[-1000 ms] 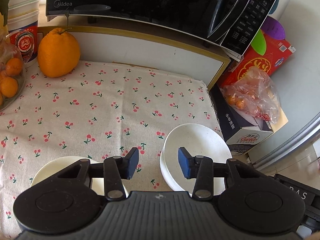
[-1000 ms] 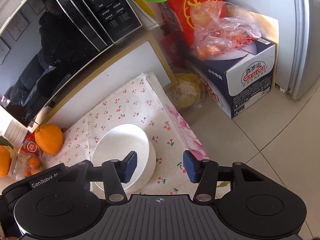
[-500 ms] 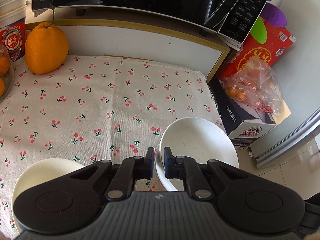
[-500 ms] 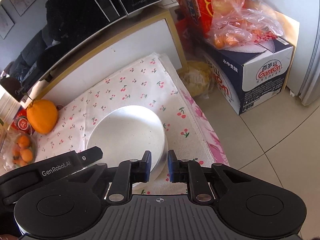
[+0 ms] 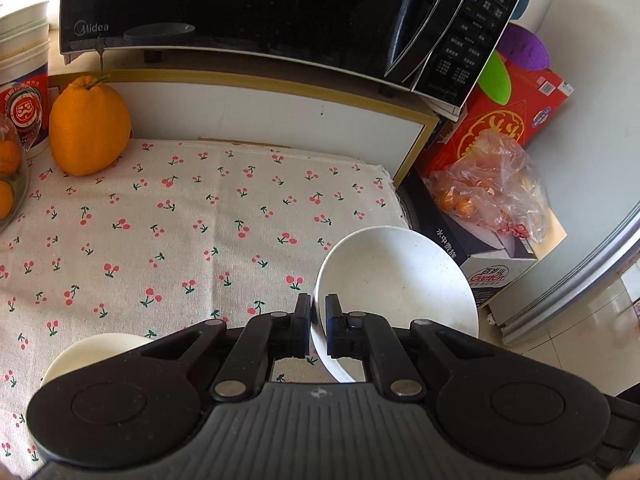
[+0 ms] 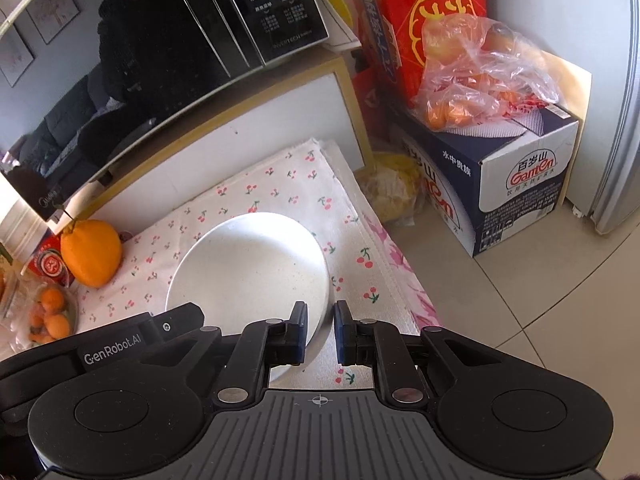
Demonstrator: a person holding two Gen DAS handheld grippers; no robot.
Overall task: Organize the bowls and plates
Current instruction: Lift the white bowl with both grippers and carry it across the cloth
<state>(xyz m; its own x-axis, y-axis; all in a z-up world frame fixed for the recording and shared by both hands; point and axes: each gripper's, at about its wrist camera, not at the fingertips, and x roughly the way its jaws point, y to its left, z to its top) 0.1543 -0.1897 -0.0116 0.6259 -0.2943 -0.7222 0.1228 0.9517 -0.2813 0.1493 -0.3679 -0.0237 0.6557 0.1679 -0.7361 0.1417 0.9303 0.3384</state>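
A white bowl point(image 5: 394, 276) is held up over the right end of the cherry-print tablecloth point(image 5: 180, 232). My left gripper point(image 5: 318, 330) is shut on the bowl's left rim. My right gripper point(image 6: 320, 332) is shut on the same bowl point(image 6: 248, 268) at its right rim. A second white bowl point(image 5: 92, 354) sits on the cloth at the lower left of the left wrist view, partly hidden by the left gripper body.
A black microwave point(image 5: 260, 8) stands on a shelf behind the cloth. A large orange fruit point(image 5: 90, 126) and a bag of small oranges point(image 6: 48, 312) lie at the left. A Ganten carton point(image 6: 512, 184) with bagged oranges stands on the floor at the right.
Both grippers went from open to shut on the bowl's rim, one on each side. The bowl has since risen and tilted slightly off the cloth.
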